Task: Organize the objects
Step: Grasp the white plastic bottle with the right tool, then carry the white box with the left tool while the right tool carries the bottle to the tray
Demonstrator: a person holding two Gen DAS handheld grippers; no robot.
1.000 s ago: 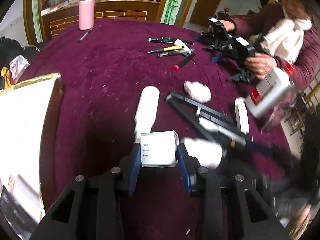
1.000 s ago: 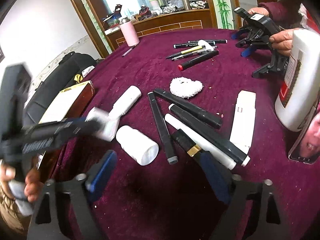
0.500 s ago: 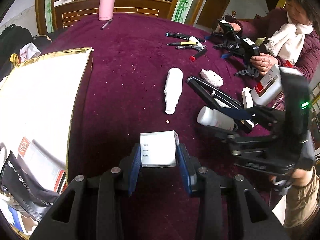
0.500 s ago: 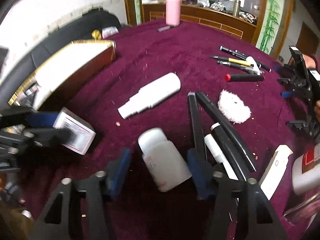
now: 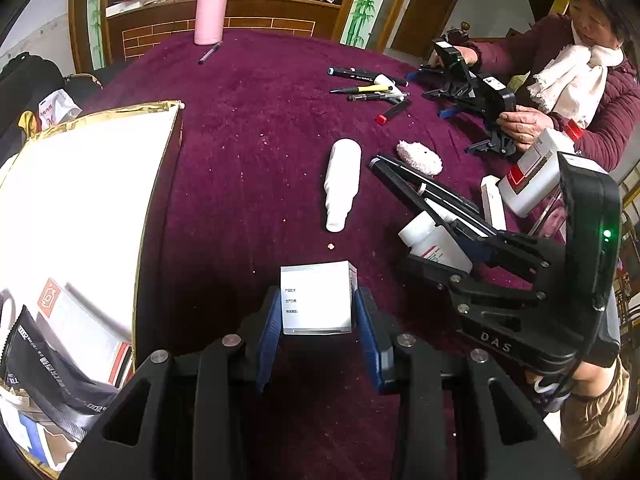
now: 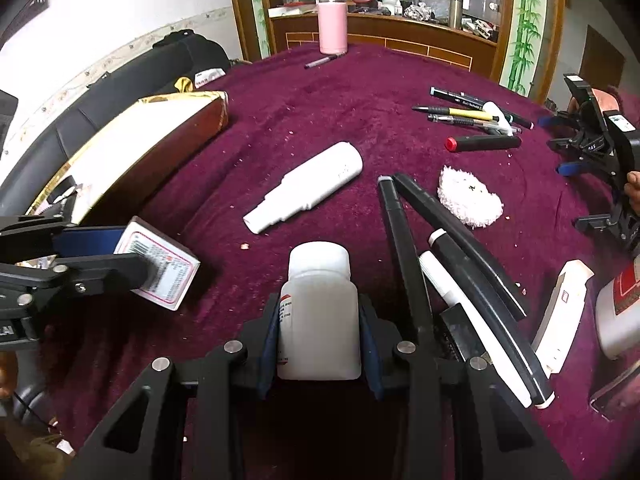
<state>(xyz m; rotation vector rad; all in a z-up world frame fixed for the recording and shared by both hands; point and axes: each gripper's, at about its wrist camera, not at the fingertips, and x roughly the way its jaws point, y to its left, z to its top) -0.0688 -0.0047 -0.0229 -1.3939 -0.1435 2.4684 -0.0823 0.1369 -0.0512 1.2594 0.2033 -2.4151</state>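
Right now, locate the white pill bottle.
The white pill bottle lies between the right gripper fingers in the right wrist view, beside the black markers.

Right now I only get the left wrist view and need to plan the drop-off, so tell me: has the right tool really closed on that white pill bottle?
Observer: Yes. The right tool has both blue pads pressed to the sides of the white pill bottle.
Operator: Which way does its cap point?
Observer: Away from the tool, toward the white spray bottle lying on the cloth.
Operator: What is on the side of my small white box that I cannot see?
Observer: The small white box in the left tool shows a red-bordered printed face with a barcode.
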